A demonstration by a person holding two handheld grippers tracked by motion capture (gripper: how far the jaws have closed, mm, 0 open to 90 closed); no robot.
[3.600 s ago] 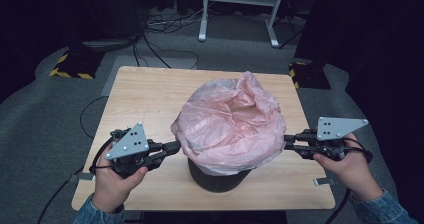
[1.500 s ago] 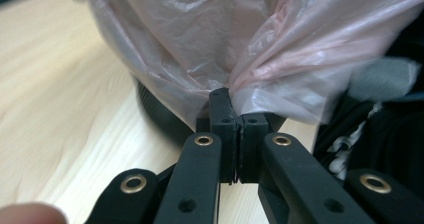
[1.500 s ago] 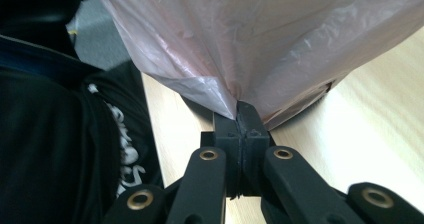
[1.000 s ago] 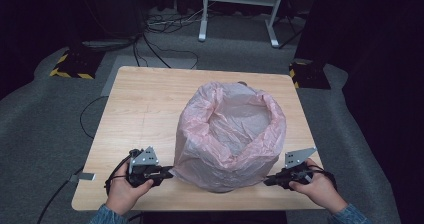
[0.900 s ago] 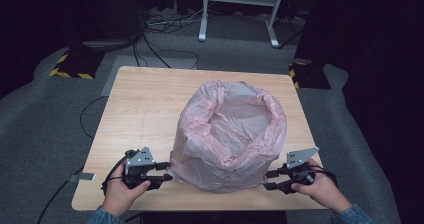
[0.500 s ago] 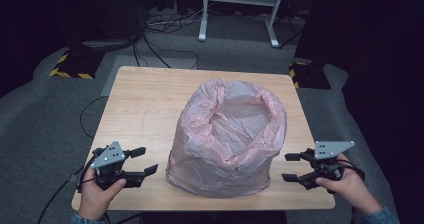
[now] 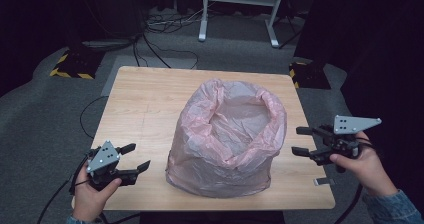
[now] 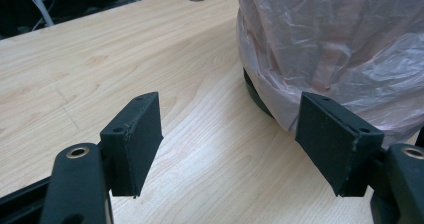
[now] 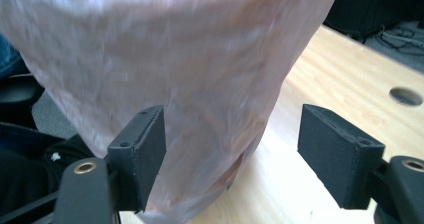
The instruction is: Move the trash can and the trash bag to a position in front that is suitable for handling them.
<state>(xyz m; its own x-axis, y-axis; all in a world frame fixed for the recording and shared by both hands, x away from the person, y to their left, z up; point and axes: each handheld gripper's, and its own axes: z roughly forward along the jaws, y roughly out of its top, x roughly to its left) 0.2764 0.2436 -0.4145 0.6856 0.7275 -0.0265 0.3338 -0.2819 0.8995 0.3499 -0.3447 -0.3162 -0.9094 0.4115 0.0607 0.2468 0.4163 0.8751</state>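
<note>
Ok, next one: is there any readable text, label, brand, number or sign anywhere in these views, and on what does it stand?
None can be read.
The pink plastic bag carries no print.
The wooden table is bare wood grain, no sticker with writing.
The grey plates on the left tool and right tool show only holes, no lettering.
The yellow-black striped blocks on the floor are hazard marking, without words.

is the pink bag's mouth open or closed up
Open: the pink bag stands upright on the table, its rim spread in a wide ring showing the hollow inside.
</note>
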